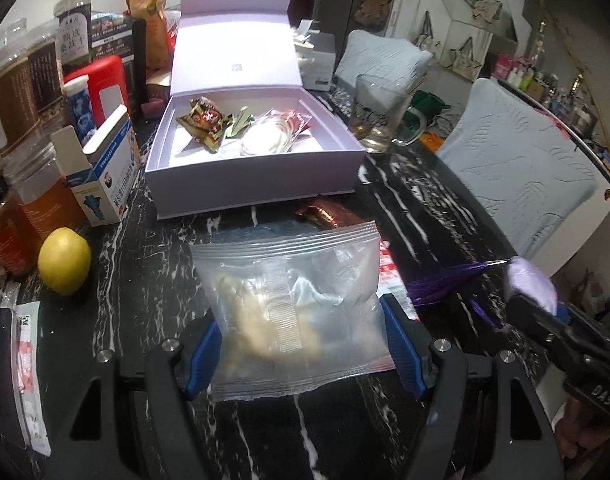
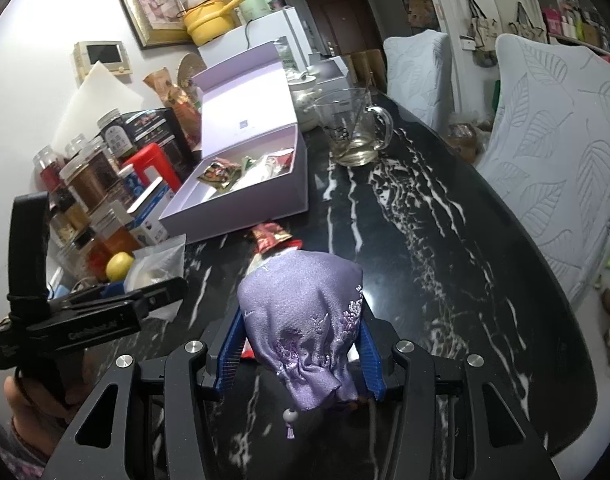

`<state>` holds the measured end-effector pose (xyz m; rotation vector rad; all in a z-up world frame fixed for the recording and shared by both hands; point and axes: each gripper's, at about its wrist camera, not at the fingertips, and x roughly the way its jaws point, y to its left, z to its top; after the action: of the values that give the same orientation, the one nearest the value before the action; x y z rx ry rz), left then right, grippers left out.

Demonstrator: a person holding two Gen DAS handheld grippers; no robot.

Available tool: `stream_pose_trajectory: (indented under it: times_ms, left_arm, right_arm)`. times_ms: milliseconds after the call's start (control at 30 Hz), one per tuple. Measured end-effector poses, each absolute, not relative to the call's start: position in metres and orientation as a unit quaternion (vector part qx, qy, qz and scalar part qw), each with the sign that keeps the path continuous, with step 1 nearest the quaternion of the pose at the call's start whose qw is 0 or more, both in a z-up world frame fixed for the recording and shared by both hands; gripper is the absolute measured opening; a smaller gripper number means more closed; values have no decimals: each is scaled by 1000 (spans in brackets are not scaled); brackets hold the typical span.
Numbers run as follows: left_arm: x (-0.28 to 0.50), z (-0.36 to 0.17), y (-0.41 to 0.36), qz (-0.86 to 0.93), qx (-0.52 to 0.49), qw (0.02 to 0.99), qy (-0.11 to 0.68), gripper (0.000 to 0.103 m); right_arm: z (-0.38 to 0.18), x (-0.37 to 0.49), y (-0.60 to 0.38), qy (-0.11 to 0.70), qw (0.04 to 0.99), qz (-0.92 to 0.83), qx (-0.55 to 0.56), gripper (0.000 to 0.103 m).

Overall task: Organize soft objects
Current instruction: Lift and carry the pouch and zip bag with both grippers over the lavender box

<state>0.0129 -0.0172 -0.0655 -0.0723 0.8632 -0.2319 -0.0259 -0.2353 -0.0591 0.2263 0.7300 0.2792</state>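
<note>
My left gripper [image 1: 301, 314] is shut on a clear zip bag [image 1: 293, 280] with pale contents, lifted just above the black marble table [image 1: 405, 208]. The same bag [image 2: 161, 260] shows at the left of the right wrist view. An open lilac box [image 1: 257, 184] stands right behind it, with snack packets [image 1: 209, 120] and a white pouch inside. Between the blue pads of my right gripper [image 2: 299, 328], shut, sits a purple embroidered sachet [image 2: 301, 292]. Its tassel [image 1: 449, 280] trails out in the left wrist view. A red-gold packet [image 2: 271, 238] lies between sachet and box.
Jars, a red canister and a blue-white carton [image 1: 105, 184] crowd the table's left side, with a lemon [image 1: 65, 260] in front. A glass mug [image 2: 357, 128] stands right of the box. Two chairs with pale leaf-pattern covers [image 2: 545, 152] line the table's right edge.
</note>
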Motion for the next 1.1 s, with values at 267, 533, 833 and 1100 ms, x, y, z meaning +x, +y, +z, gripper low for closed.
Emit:
stream_pose_trajectory:
  times_ms: [267,533,833,1100]
  left_arm:
    - [-9,-46,-8,-128,-44,907,398,73]
    - [-19,-22,-1,-138,-49,917,371,73]
    - [-11,5,5,-139,-47,932,330,73]
    - [8,28,8,-151,-50,943,293,73]
  right_arm:
    - [-51,-46,-222,342,919,163,112,50]
    - [-33,-50,-203,324,918,204,106,50]
    - [0,-34,-186,288,923,244,78,50]
    - [29,-11,-172,258,925,274,58,50]
